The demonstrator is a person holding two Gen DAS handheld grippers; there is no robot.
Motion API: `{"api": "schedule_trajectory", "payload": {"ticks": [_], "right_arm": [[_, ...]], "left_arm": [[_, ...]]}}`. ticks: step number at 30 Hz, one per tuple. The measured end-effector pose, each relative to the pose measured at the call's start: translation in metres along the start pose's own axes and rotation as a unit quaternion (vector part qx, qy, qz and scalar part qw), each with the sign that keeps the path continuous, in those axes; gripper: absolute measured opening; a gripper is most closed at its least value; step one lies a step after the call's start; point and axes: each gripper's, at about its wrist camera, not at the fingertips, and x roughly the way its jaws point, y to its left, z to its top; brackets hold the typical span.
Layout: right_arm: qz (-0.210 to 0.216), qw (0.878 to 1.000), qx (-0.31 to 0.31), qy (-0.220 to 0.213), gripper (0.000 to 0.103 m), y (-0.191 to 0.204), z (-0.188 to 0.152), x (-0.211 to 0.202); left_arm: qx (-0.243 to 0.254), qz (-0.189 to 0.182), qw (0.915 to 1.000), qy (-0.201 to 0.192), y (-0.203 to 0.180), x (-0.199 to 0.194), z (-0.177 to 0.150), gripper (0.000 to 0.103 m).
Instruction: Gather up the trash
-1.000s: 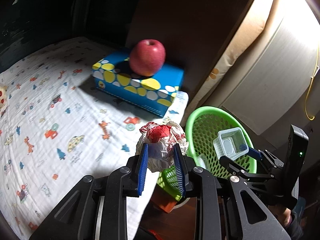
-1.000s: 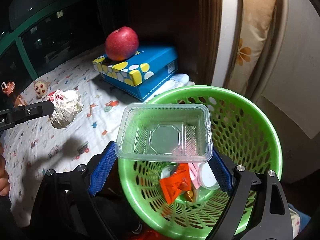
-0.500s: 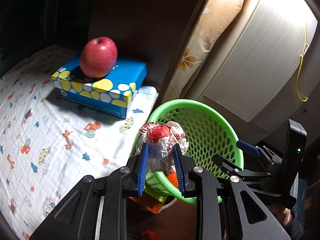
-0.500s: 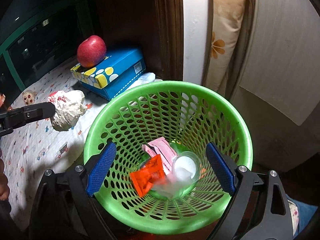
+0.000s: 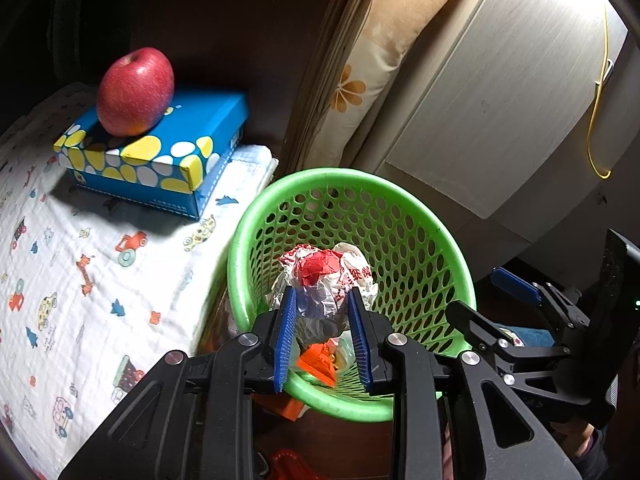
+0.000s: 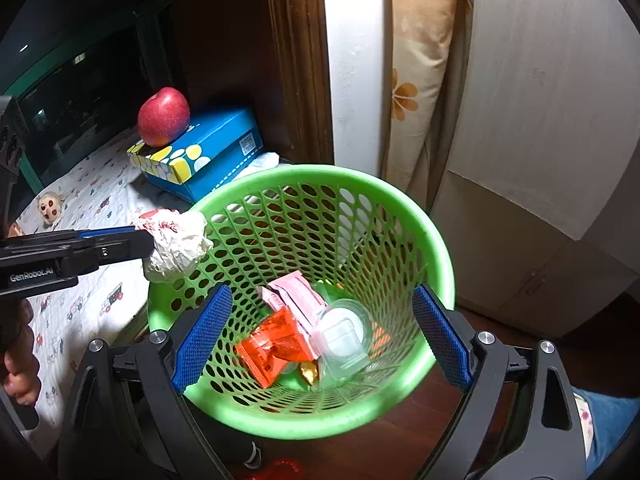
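My left gripper (image 5: 321,296) is shut on a crumpled white and red paper wrapper (image 5: 324,276) and holds it over the near left part of the green mesh basket (image 5: 352,174). In the right wrist view the wrapper (image 6: 176,244) hangs at the basket's left rim (image 6: 440,248), held by the left gripper (image 6: 140,240). My right gripper (image 6: 320,292) stands open above the basket with nothing between its fingers. At the bottom of the basket lie a clear plastic container (image 6: 340,340), an orange packet (image 6: 276,344) and a pink packet (image 6: 296,296).
A red apple (image 5: 136,92) sits on a blue spotted box (image 5: 160,152) on the printed bedsheet (image 5: 80,280) left of the basket. A flowered pillow (image 5: 360,92) and a pale cabinet (image 5: 500,100) stand behind it. A person's hand (image 6: 16,360) grips the left tool.
The left gripper carried the wrapper from over the bed to over the basket. The right gripper released the clear container, which dropped into the basket, and its jaws stayed wide.
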Motion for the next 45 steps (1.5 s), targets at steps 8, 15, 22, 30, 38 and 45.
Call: {"api": "schedule_trajectory", "payload": {"ticks": [8,15,22,30,38,45], "right_arm": [[0.004,1.000,0.022,0.006,0.091,-0.010,-0.011,-0.002],[0.016,1.000,0.024,0.003,0.091,-0.002,-0.012,-0.006],[0.039,0.999,0.014,0.000,0.091,0.023,-0.007,-0.008],[0.073,0.997,0.008,0.001,0.091,0.060,-0.003,-0.008],[0.100,0.995,-0.010,-0.004,0.092,0.098,-0.001,-0.015],[0.119,0.992,-0.034,-0.015,0.093,0.133,0.000,-0.028]], "left_arm": [[0.005,-0.007,0.9999,0.013,-0.009,0.012,-0.004,0.033],[0.001,0.004,1.0000,-0.001,-0.002,-0.002,-0.005,0.049],[-0.016,0.042,0.9986,-0.027,0.025,-0.035,-0.007,0.068],[-0.047,0.106,0.9917,-0.056,0.066,-0.080,-0.018,0.082],[-0.073,0.158,0.9814,-0.081,0.097,-0.123,-0.045,0.092],[-0.080,0.215,0.9681,-0.102,0.120,-0.163,-0.065,0.094]]}}
